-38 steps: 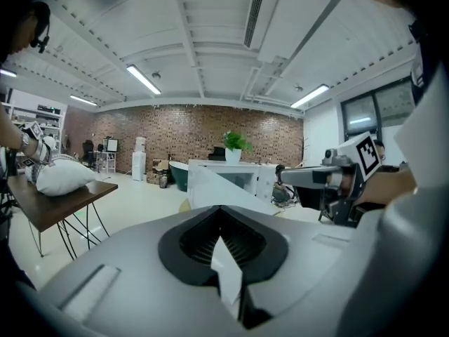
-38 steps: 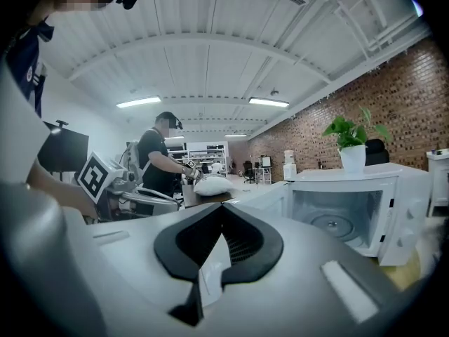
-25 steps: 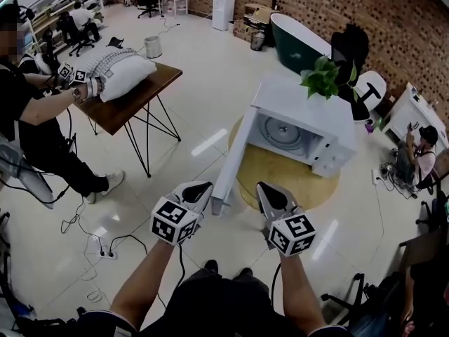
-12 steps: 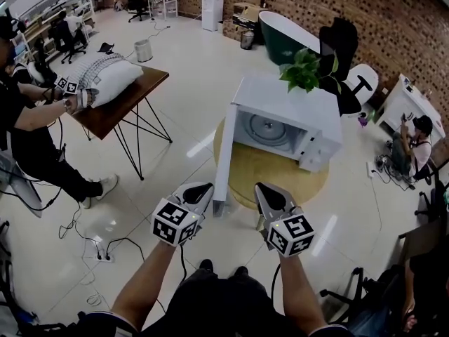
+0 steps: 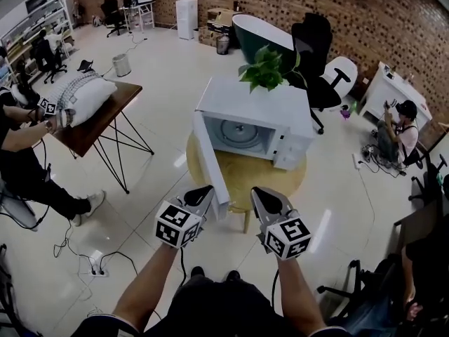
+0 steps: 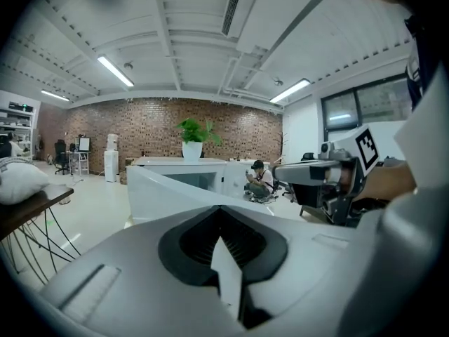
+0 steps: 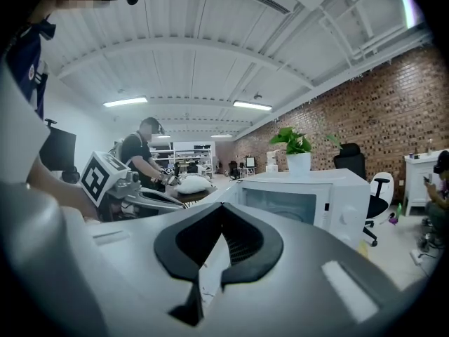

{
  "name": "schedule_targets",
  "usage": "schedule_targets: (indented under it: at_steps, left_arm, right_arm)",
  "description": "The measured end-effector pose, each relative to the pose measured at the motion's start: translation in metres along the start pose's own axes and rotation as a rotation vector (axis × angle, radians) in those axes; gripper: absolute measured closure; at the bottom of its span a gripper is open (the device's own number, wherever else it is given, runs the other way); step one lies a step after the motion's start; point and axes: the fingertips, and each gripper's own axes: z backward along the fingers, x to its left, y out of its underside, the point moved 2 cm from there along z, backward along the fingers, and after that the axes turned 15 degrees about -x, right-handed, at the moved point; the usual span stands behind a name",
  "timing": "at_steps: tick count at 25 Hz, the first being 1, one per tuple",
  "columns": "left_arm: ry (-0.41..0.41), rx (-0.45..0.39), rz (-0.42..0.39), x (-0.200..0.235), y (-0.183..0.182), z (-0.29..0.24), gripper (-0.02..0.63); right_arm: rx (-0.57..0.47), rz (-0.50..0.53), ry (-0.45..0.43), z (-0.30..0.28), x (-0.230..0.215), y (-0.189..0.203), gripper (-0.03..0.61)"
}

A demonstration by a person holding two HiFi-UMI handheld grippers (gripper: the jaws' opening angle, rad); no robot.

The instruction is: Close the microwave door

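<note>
A white microwave (image 5: 261,114) stands on a round yellow table (image 5: 284,177) with a potted plant (image 5: 265,69) on top. Its door (image 5: 210,159) hangs wide open, swung out toward me, and the glass turntable shows inside. In the head view my left gripper (image 5: 204,191) sits just left of the door's free edge and my right gripper (image 5: 259,192) just right of it, both shut and empty. Whether either touches the door I cannot tell. The left gripper view shows my left gripper (image 6: 221,213) low before the door (image 6: 158,192). My right gripper (image 7: 223,209) faces the microwave (image 7: 312,195).
A wooden table (image 5: 95,121) with a pillow (image 5: 81,93) stands at the left, a person (image 5: 24,156) beside it. Cables and a power strip (image 5: 95,264) lie on the floor. A black office chair (image 5: 312,44) is behind the microwave. Another person (image 5: 396,128) sits on the floor at right.
The microwave and its table have come nearer and shifted left in the head view. Both grippers now reach the free edge of the open door. The door's angle looks unchanged.
</note>
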Motion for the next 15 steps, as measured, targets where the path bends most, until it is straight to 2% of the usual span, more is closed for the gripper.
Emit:
schedule_targets:
  at_steps: [15]
  left_arm:
    - [-0.001, -0.017, -0.004, -0.037, 0.004, -0.105, 0.604]
  right_arm:
    - [0.004, 0.019, 0.045, 0.040, -0.093, -0.004, 0.577]
